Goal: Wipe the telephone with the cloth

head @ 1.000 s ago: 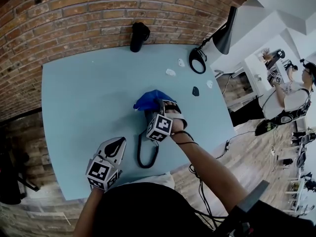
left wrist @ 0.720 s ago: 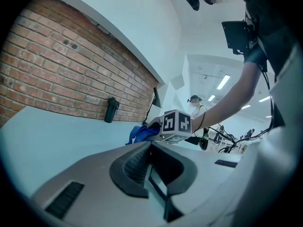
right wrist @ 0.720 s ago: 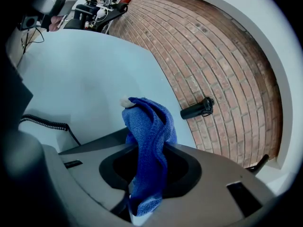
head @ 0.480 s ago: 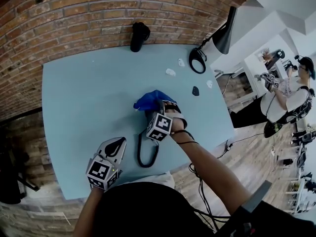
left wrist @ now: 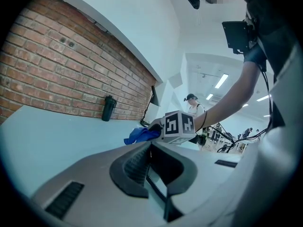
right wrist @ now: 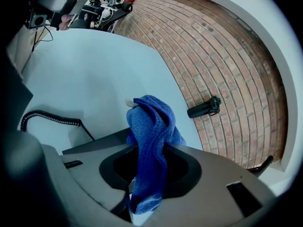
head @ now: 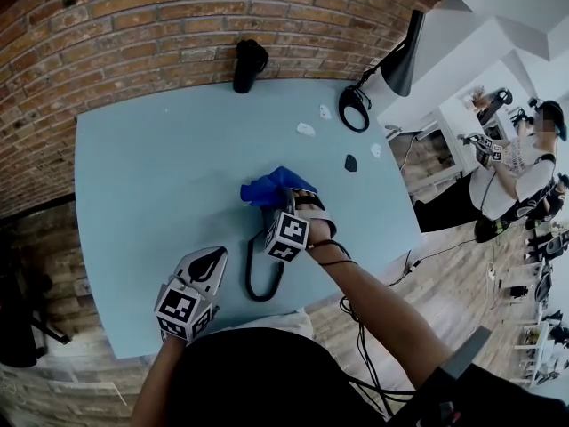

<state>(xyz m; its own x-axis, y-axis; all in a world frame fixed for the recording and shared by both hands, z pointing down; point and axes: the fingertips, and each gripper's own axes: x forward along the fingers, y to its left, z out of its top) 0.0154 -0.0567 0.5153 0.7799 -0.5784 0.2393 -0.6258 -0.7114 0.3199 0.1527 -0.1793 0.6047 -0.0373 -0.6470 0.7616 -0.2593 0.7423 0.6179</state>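
A blue cloth (head: 274,186) is bunched on the light blue table (head: 151,167), and my right gripper (head: 293,210) is shut on it; its marker cube (head: 286,236) sits over the telephone (head: 311,205), which is mostly hidden. The phone's black coiled cord (head: 253,283) loops toward the front edge. In the right gripper view the cloth (right wrist: 150,136) hangs out between the jaws, with the cord (right wrist: 47,118) to the left. My left gripper (head: 212,258) rests near the front edge, shut and holding nothing, left of the cord. In the left gripper view the cloth (left wrist: 138,135) shows ahead.
A black bottle (head: 250,64) stands against the brick wall. A black desk lamp (head: 402,50) has its round base (head: 356,109) at the back right corner. Small white scraps (head: 306,130) and a dark piece (head: 351,163) lie nearby. A person (head: 520,172) stands beyond the table at right.
My right gripper has slid slightly toward me, with the cloth still in it and spreading a little to the right. The left gripper has not moved.
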